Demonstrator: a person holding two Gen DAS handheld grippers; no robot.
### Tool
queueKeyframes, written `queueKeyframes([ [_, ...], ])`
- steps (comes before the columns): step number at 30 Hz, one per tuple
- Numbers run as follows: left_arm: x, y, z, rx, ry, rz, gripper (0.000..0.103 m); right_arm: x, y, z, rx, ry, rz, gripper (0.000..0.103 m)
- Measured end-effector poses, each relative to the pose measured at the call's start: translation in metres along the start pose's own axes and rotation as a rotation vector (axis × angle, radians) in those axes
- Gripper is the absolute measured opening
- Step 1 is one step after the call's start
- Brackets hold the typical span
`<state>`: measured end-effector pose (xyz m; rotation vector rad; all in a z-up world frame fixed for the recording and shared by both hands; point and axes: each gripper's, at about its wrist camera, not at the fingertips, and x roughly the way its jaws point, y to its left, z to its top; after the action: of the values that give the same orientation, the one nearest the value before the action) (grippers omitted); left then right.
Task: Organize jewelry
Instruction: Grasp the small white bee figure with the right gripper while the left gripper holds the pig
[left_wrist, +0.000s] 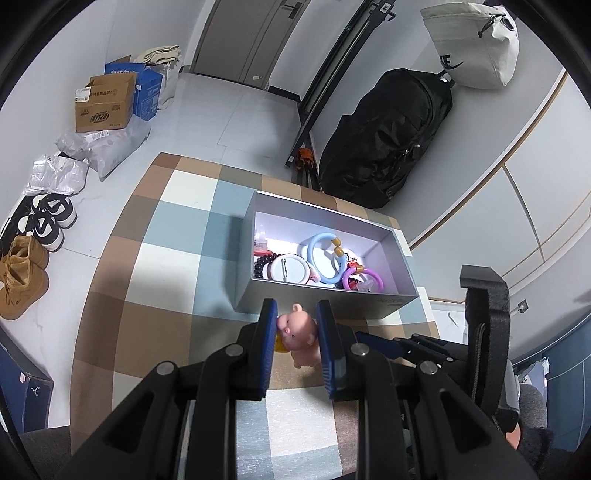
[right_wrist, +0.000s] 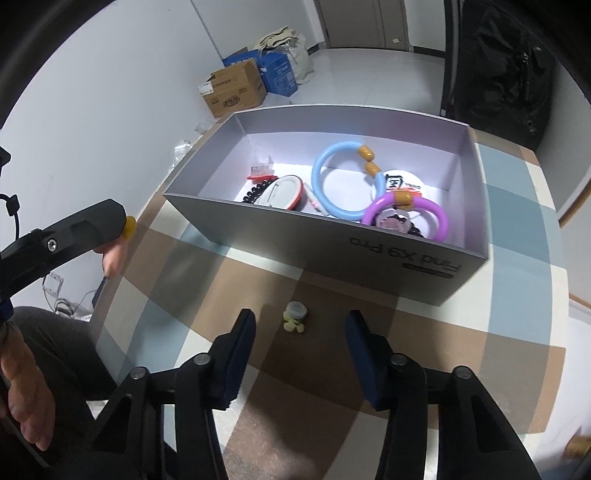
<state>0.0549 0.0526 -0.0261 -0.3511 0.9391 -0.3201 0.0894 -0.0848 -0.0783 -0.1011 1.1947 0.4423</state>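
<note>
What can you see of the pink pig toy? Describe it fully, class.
The pig is a small, glossy pink figure, rubbery or plastic by its look, with a round head, ears and stubby limbs. It is clamped between the blue pads of the left gripper, held above the checked tablecloth, just short of the grey box. Something yellow-orange shows at its left side.

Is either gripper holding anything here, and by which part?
The left gripper holds a pink pig figure, pinched across its head and body. The right gripper is open, holding nothing.
</note>
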Motion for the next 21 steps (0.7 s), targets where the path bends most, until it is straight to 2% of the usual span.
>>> queueKeyframes([
  [2,0.000,0.001,0.001,-0.004,0.001,0.001,0.016,0.003,0.002,0.003,-0.010,0.003,-0.006,0.034],
  [12,0.000,0.005,0.001,-0.015,0.005,0.001,0.016,0.005,0.014,0.003,-0.072,0.005,-0.058,0.012],
  [21,0.001,0.006,0.001,-0.021,0.000,0.002,0.016,0.001,0.014,0.001,-0.072,-0.009,-0.056,0.012],
])
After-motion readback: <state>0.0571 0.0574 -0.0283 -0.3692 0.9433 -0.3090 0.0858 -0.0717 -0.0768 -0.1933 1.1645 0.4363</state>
